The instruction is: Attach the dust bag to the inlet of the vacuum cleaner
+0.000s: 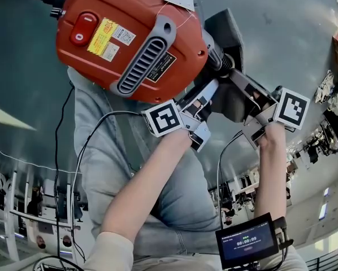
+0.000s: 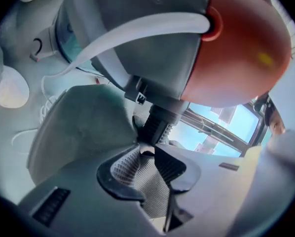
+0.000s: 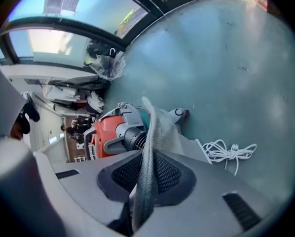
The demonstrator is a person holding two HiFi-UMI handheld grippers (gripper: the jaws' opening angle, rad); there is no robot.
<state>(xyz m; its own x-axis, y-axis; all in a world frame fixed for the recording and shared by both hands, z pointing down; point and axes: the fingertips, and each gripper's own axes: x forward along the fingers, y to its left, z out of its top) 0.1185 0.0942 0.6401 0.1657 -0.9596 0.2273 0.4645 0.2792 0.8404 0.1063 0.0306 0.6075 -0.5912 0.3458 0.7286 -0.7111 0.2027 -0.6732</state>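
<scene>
The orange vacuum cleaner (image 1: 129, 33) fills the upper left of the head view, its black ribbed inlet (image 1: 220, 61) pointing right. The grey cloth dust bag (image 1: 230, 103) hangs at the inlet between both grippers. My left gripper (image 1: 210, 90) reaches up under the inlet. In the left gripper view its pads (image 2: 125, 169) close on bag fabric just below the inlet (image 2: 155, 125), beside the vacuum cleaner (image 2: 236, 48). My right gripper (image 1: 241, 86) is shut on the bag's edge (image 3: 147, 181). The right gripper view shows the bag (image 3: 165, 127) leading to the inlet (image 3: 135, 137).
A person's denim lap (image 1: 157, 208) lies below the vacuum cleaner. A black cable (image 1: 59, 151) trails down at the left. A small screen (image 1: 248, 241) sits at the bottom right. A coiled white cord (image 3: 226, 152) lies on the grey floor (image 3: 226, 58).
</scene>
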